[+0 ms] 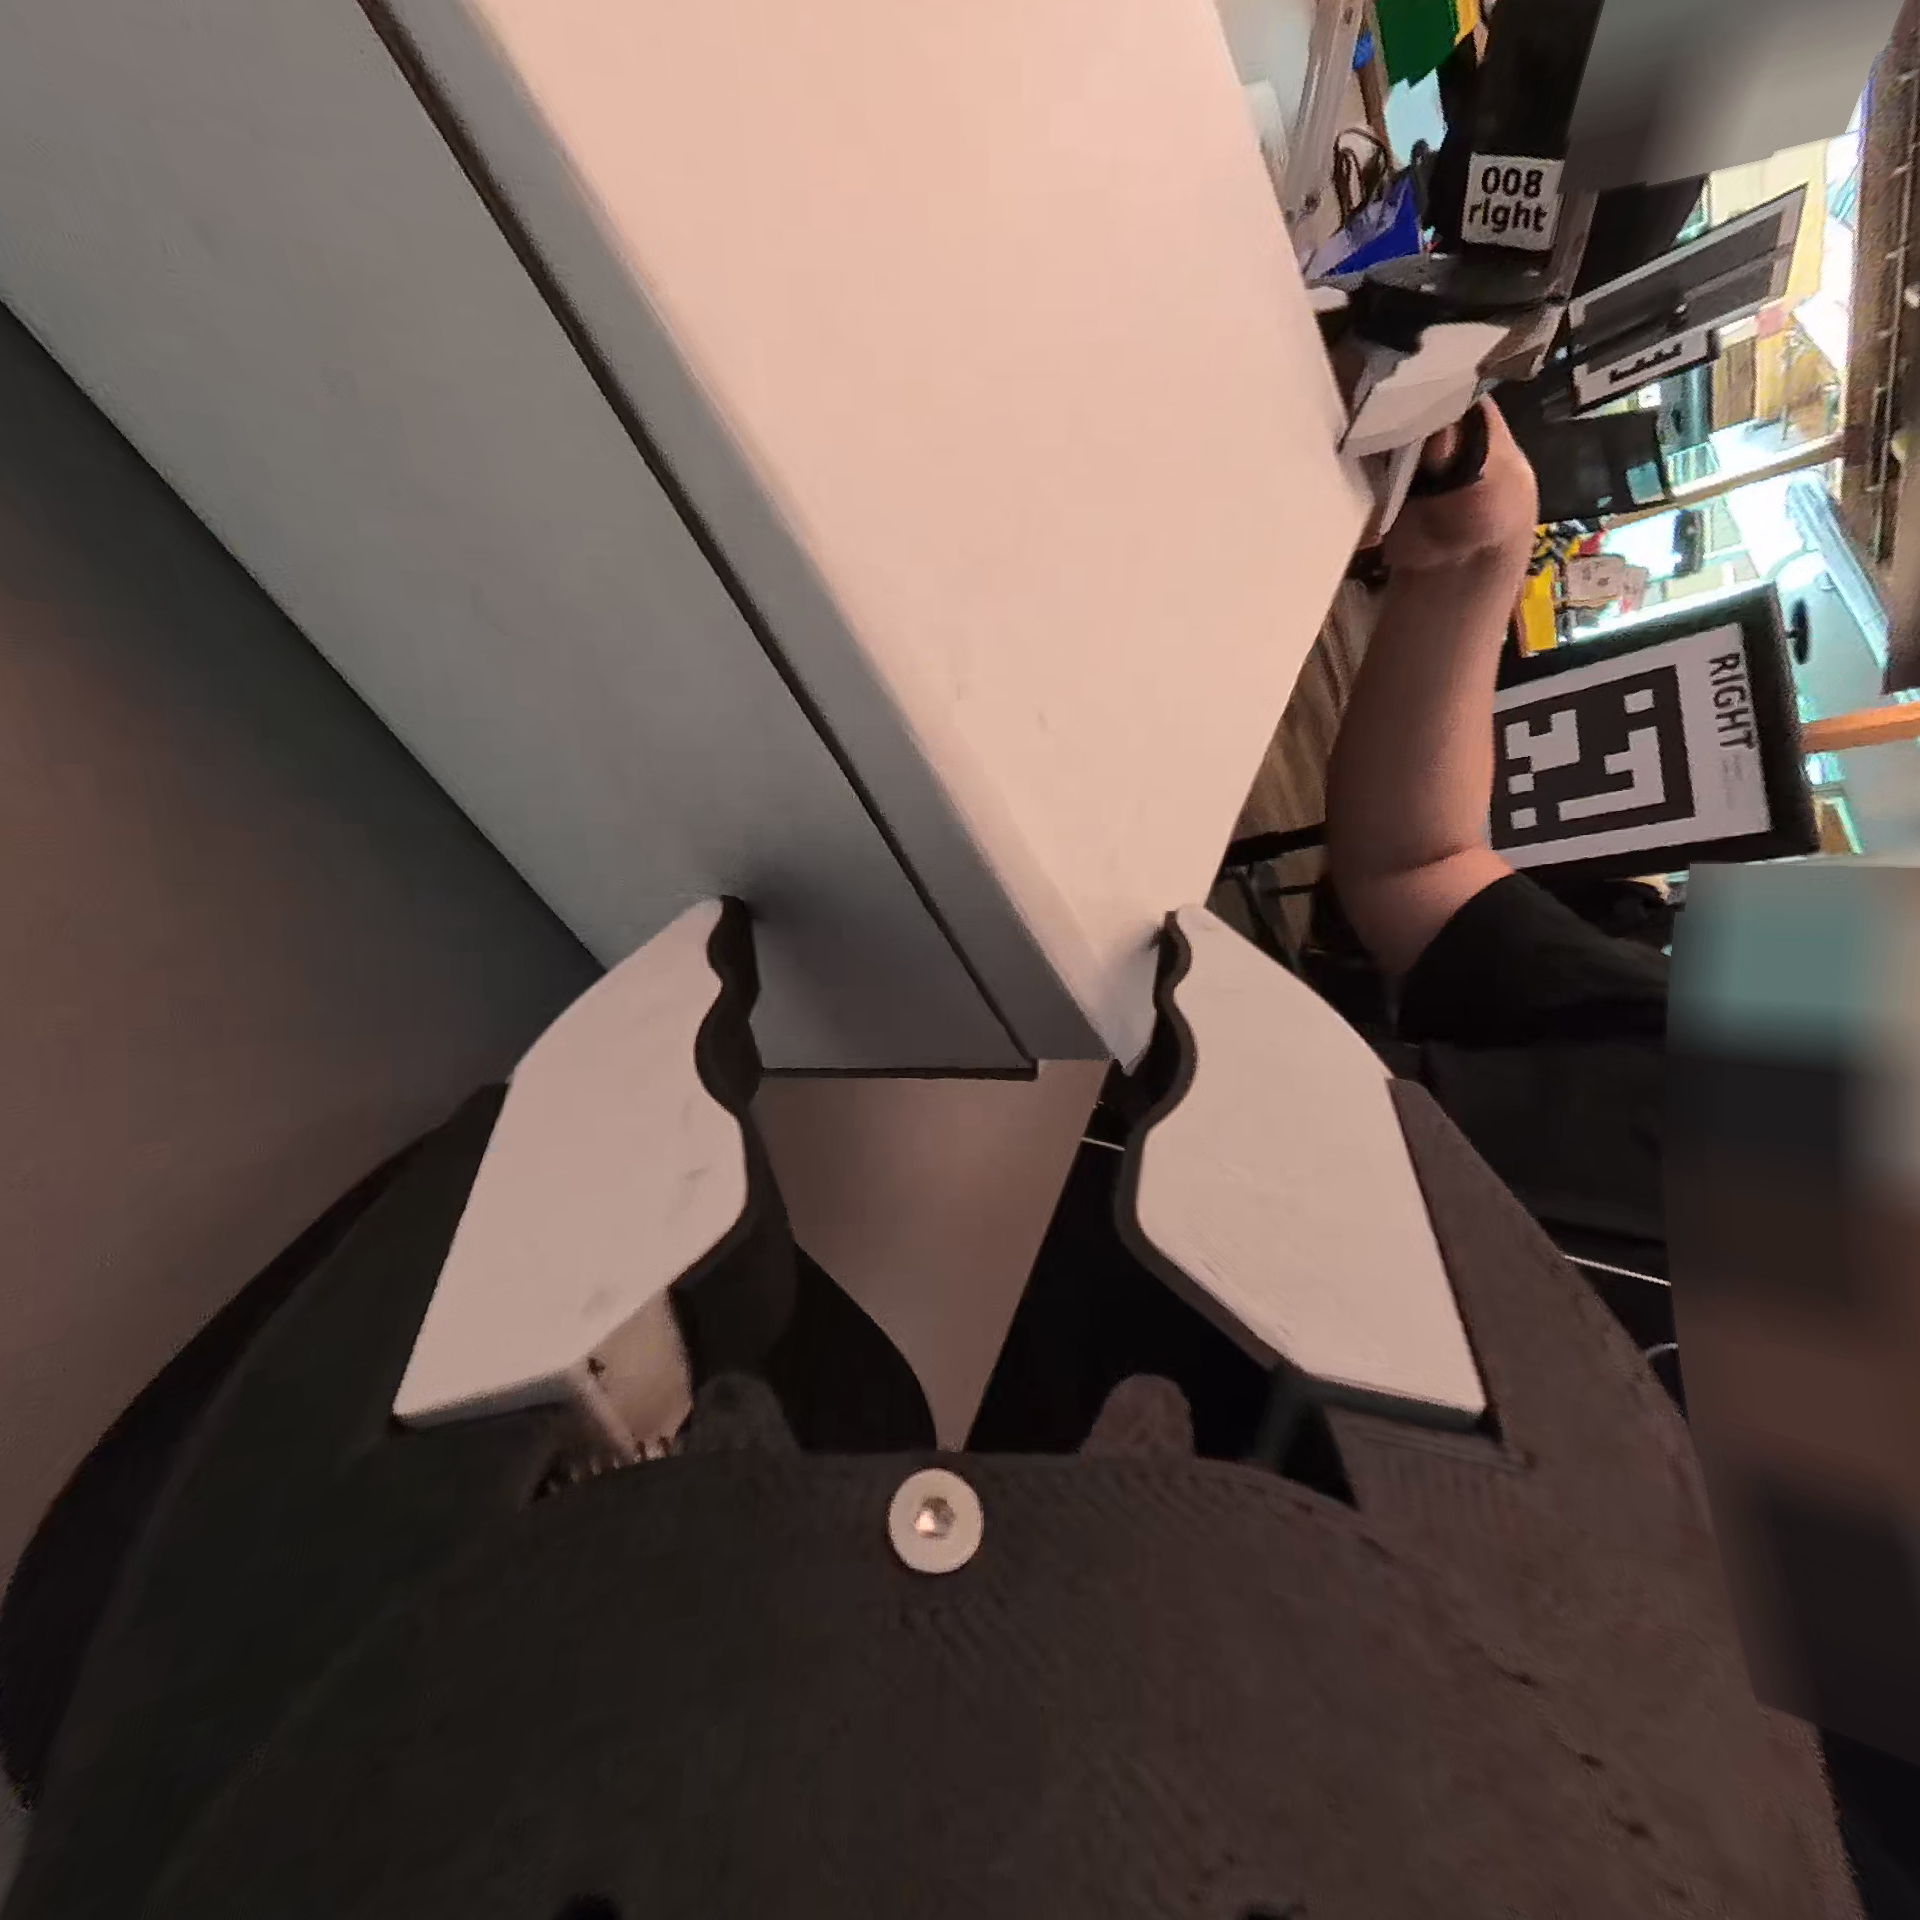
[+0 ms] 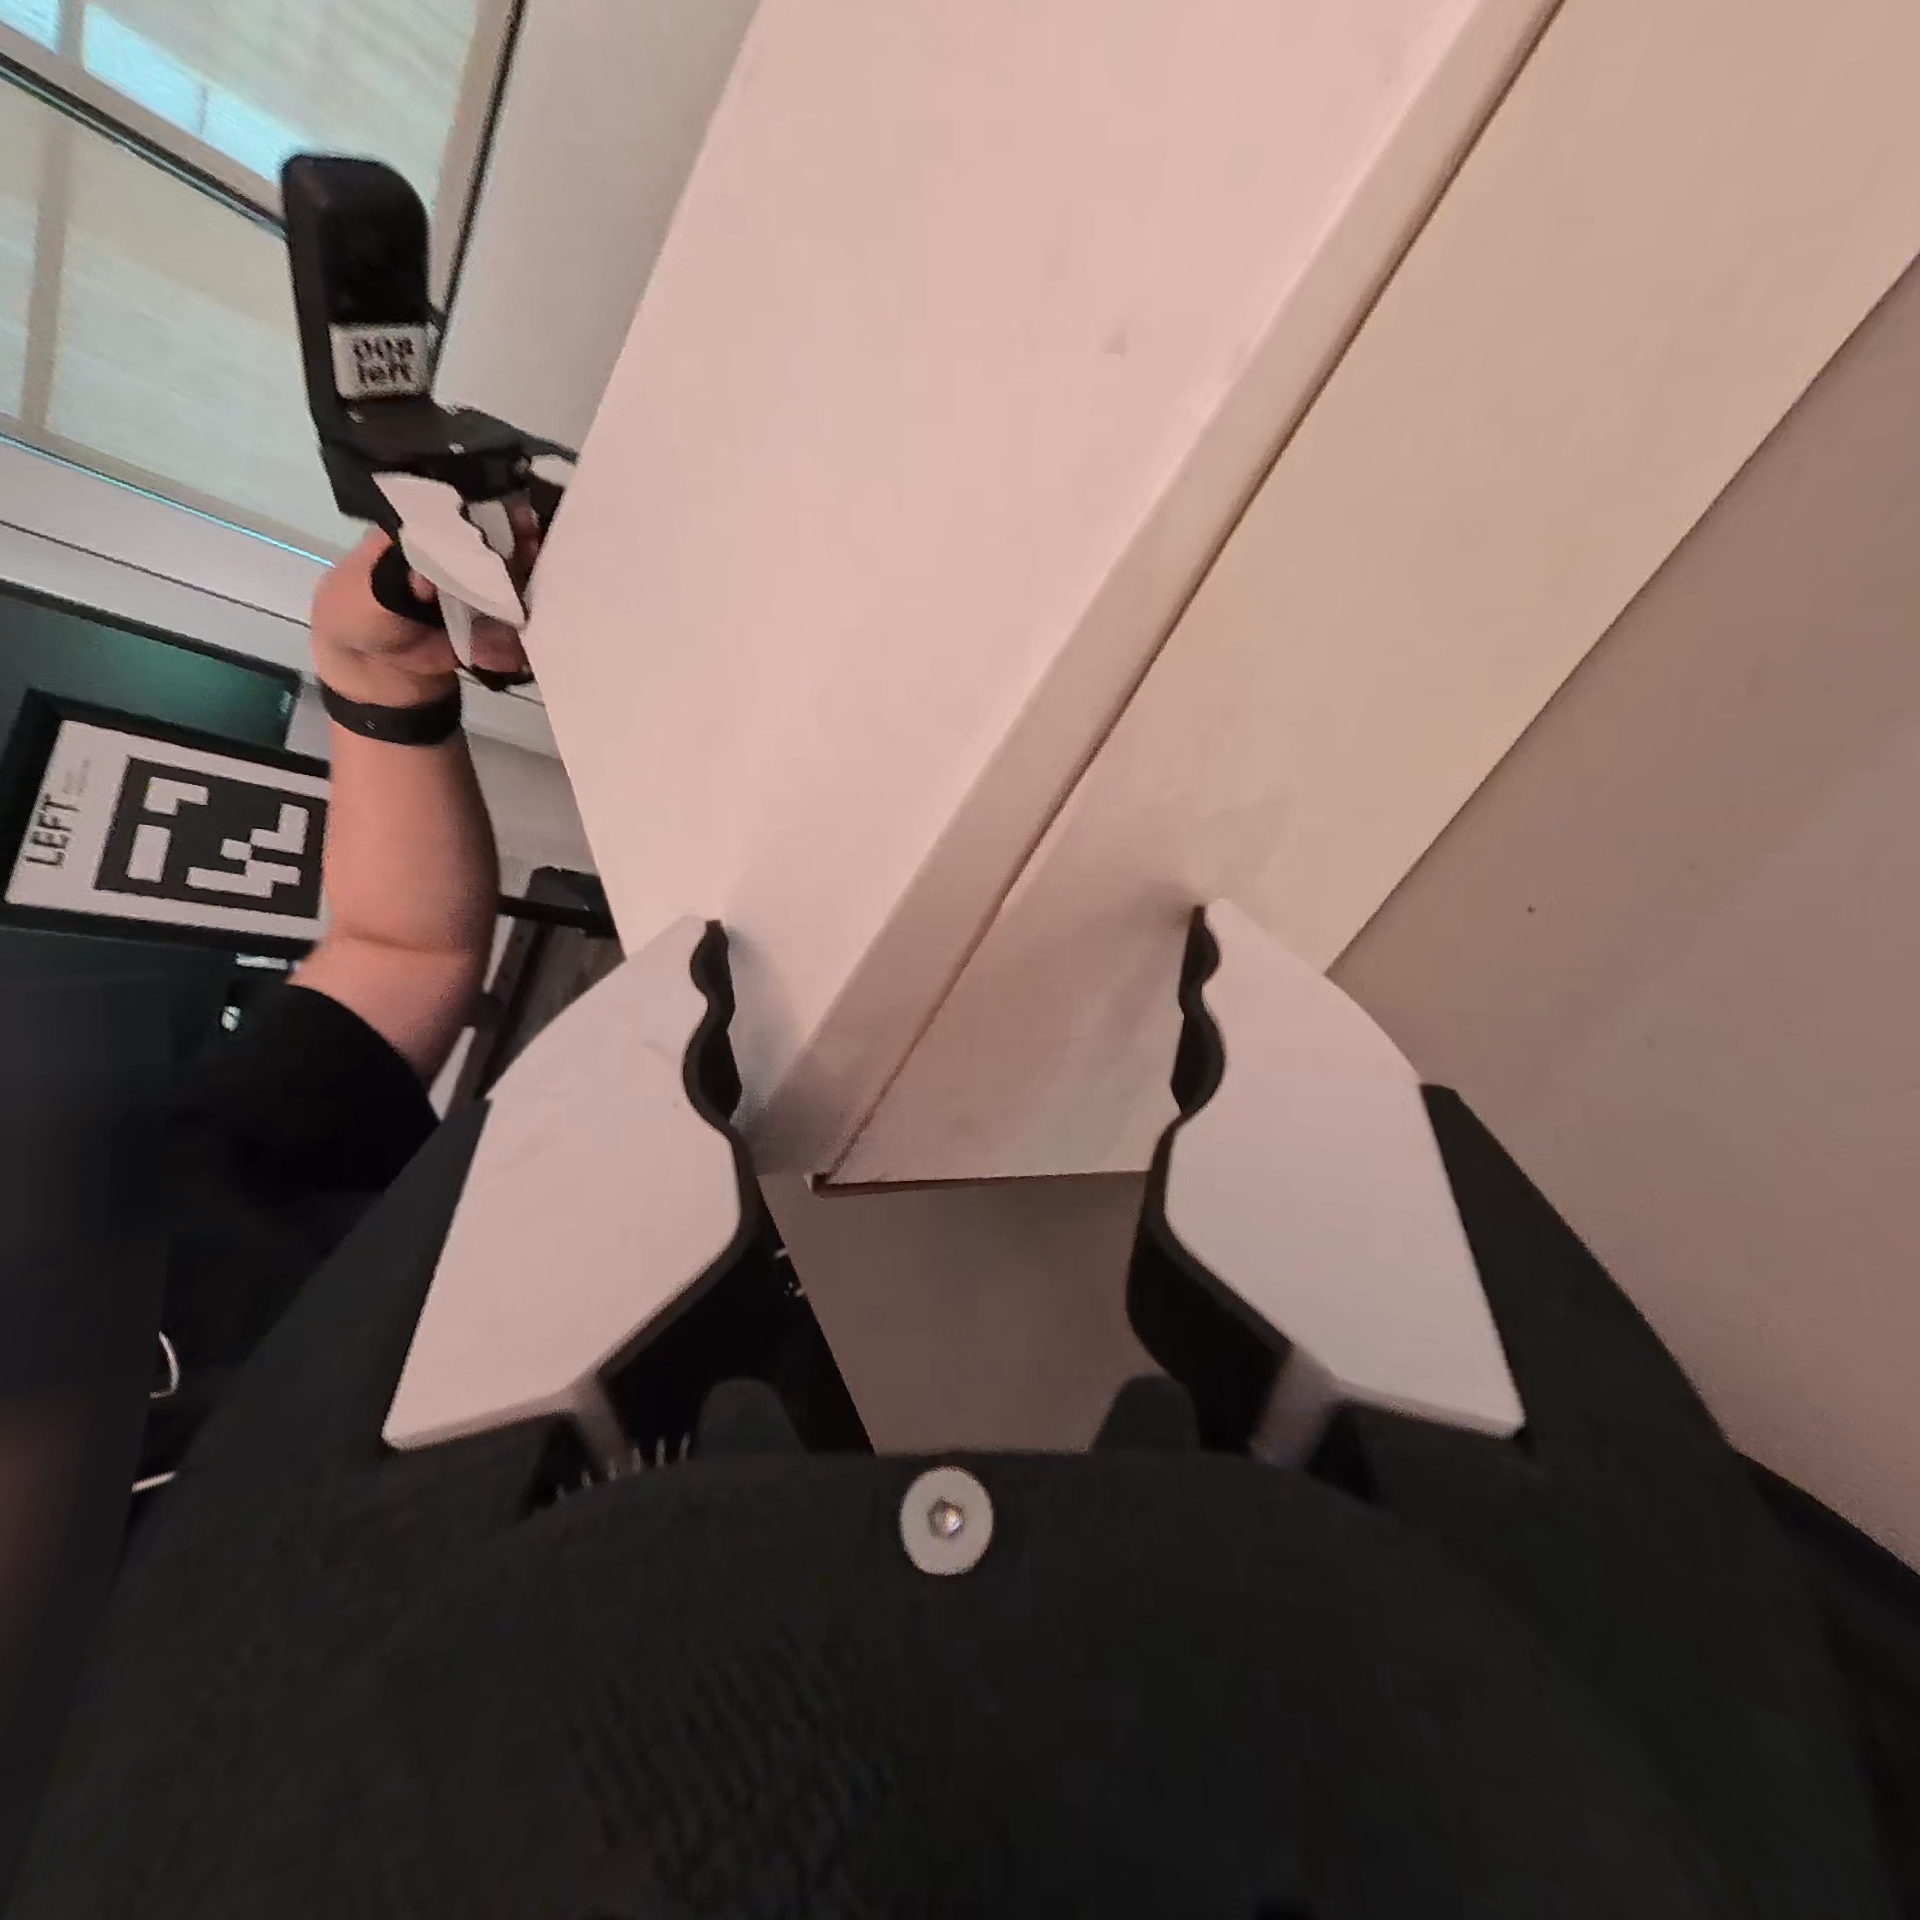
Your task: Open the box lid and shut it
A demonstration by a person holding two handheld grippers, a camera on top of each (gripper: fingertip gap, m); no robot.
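The large flat white cardboard box (image 1: 582,582) with its white lid (image 1: 935,436) seated on it, a thin dark seam between them, spans both views, one end corner between each gripper's fingers. The left gripper (image 1: 951,987) and right gripper (image 2: 961,1023) are each clamped across box and lid. Black-and-white marker boards (image 1: 1642,748) with lettering stand behind; each gripper bears a small printed label.

White box (image 1: 914,436), white-fingered black gripper (image 1: 951,997), black-and-white square-patterned marker board (image 1: 1631,748), black wristband (image 2: 390,717)
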